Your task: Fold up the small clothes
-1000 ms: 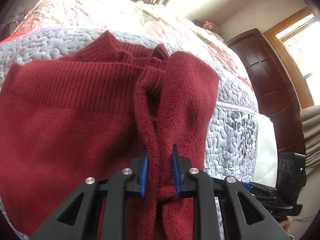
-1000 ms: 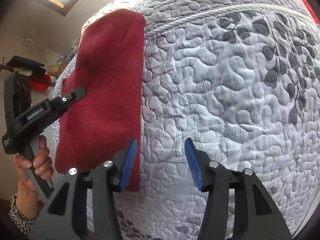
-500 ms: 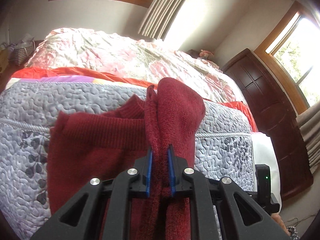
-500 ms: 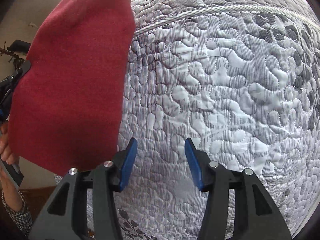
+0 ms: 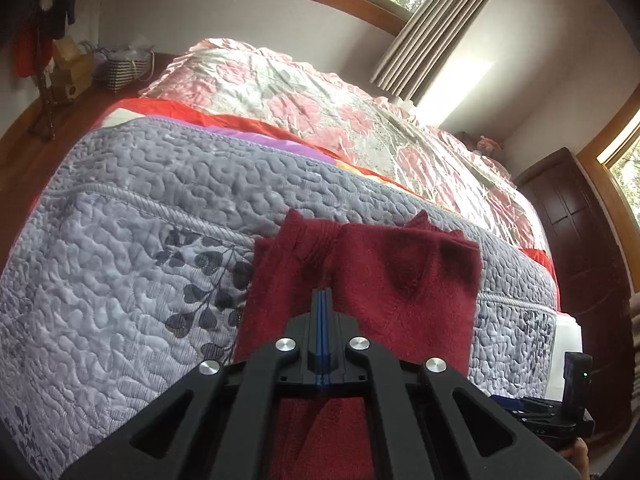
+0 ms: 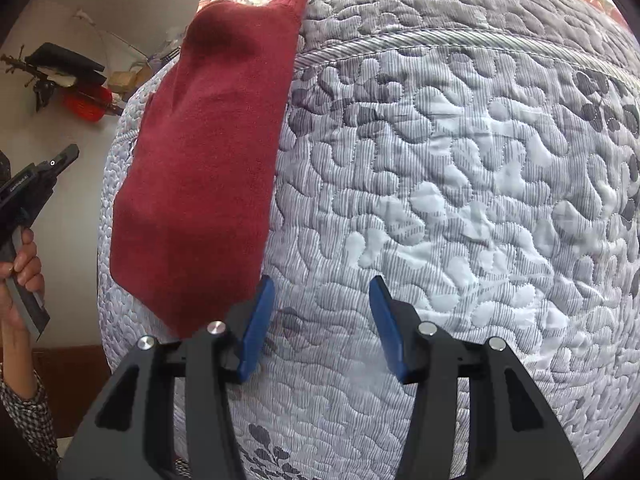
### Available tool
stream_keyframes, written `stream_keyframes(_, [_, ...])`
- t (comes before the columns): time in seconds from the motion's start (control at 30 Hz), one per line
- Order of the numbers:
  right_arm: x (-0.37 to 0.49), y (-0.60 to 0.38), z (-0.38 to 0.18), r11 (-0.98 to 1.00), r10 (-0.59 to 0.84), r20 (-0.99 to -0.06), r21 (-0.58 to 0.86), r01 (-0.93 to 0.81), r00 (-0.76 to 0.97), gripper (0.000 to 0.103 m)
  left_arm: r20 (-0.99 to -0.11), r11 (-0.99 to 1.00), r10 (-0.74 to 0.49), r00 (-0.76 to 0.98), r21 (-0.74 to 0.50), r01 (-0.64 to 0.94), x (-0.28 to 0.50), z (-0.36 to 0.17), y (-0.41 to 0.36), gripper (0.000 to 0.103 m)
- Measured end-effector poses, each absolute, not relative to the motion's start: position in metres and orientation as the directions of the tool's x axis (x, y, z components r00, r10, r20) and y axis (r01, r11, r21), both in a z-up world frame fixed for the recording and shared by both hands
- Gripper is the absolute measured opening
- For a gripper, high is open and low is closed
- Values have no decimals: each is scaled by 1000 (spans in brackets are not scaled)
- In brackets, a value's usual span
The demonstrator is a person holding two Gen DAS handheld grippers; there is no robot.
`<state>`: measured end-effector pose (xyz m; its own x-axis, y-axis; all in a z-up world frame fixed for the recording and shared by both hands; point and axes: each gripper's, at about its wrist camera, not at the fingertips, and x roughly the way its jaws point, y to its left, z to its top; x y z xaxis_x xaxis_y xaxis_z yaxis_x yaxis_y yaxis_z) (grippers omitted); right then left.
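Left gripper (image 5: 322, 294): my 2 blue pads are pressed flat together with no gap showing between them. No cloth is visibly pinched between them; the tips sit over the red knit, and I cannot tell whether they touch it.
Left gripper from the other side: in the right wrist view it shows at the far left edge, held by my left hand (image 6: 18, 276), apart from the garment and off the edge of the bed.
Right gripper (image 6: 322, 322): my 2 blue pads stand wide apart and hold nothing. The left pad (image 6: 256, 330) is just beside the lower right edge of the garment; whether it touches the cloth I cannot tell. The right pad hangs over bare quilt.
Red sweater (image 5: 372, 296): it lies folded on the grey quilt, ribbed edge at the far end, directly ahead of and under my left gripper. In the right wrist view it is a long narrow red strip (image 6: 208, 168) running away from me along the left part of the quilt.
Grey quilt (image 6: 440, 184): stitched in pebble shapes with dark leaf prints, spread over the near end of the bed.
Floral bedcover (image 5: 320, 108): pink and pale, beyond the quilt toward the window wall.
Sleeve (image 6: 24, 412): checked cloth at my left wrist.
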<state>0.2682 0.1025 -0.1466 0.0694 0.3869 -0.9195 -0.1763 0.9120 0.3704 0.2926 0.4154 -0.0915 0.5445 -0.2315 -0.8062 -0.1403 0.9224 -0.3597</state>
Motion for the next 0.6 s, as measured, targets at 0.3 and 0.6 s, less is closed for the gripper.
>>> stream_keyframes(0.3, [275,138,-161,909,379,-924,362,-205,51,50,-854,899,-342,393,-418,-127,296,-145,388,48])
stream_keyframes(0.6, [276,136,-168,917,362,-931,348,-197,43,50,-864,880,-391,317,-452,-146,334,-189,373,56])
